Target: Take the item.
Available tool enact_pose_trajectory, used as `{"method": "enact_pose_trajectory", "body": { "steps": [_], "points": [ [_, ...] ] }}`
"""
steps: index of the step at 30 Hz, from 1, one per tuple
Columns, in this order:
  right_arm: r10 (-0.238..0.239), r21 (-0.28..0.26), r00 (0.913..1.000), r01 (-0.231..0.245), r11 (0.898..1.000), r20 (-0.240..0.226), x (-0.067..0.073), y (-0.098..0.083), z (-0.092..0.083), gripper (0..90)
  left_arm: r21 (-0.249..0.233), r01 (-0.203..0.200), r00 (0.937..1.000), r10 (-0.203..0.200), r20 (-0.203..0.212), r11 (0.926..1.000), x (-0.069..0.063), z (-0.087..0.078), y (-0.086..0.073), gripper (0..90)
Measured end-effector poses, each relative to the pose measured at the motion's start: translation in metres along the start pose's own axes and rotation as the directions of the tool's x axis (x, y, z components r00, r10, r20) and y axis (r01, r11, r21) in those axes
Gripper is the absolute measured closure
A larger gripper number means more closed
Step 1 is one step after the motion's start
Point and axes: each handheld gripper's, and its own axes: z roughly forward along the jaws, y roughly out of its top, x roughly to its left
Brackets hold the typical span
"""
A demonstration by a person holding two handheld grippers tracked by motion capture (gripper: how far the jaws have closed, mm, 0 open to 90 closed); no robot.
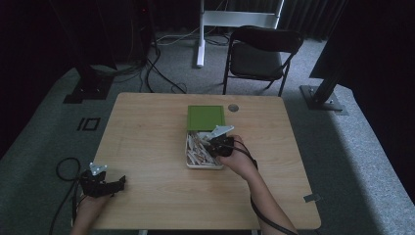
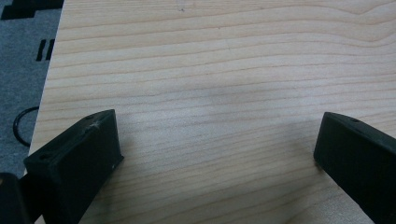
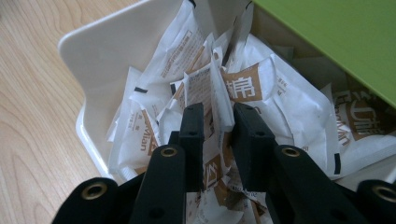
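- Jaws of the right gripper (image 3: pixel 219 140) are pinched on a white-and-brown sachet (image 3: pixel 212 100) standing up inside the white tray (image 3: pixel 100 51), just below the green lid (image 3: pixel 336 37).
- Left gripper (image 2: pixel 215 154) has its jaws wide apart over bare table (image 1: pixel 151 142), well apart from the tray.
- Risk, as I judge it: neighbouring sachets are packed tight, so a lift could drag extras out, or the thin packet could slip.
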Motion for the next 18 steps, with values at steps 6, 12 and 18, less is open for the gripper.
{"method": "enact_pose_trajectory", "body": {
  "steps": [6, 12, 18],
  "points": [
    [-0.049, 0.078, 0.9985, 0.046, 0.996, 0.026, 0.0026, 0.0036, 0.0039, 75.3, 0.000, 0.000, 1.0000, 0.000, 0.000, 1.0000, 0.0000, 0.0000, 0.0000, 1.3],
    [-0.011, 0.078, 0.9998, 0.010, 0.997, 0.015, -0.0027, 0.0029, 0.0034, 85.2, 0.000, 0.000, 1.0000, 0.000, 0.000, 1.0000, 0.0000, 0.0000, 0.0000, 1.3],
    [0.016, 0.048, 0.9999, -0.016, 0.999, -0.001, -0.0050, 0.0023, -0.0037, 85.5, 0.000, 0.000, 1.0000, 0.000, 0.000, 1.0000, 0.0000, 0.0000, 0.0000, 1.3]
  ]
}}
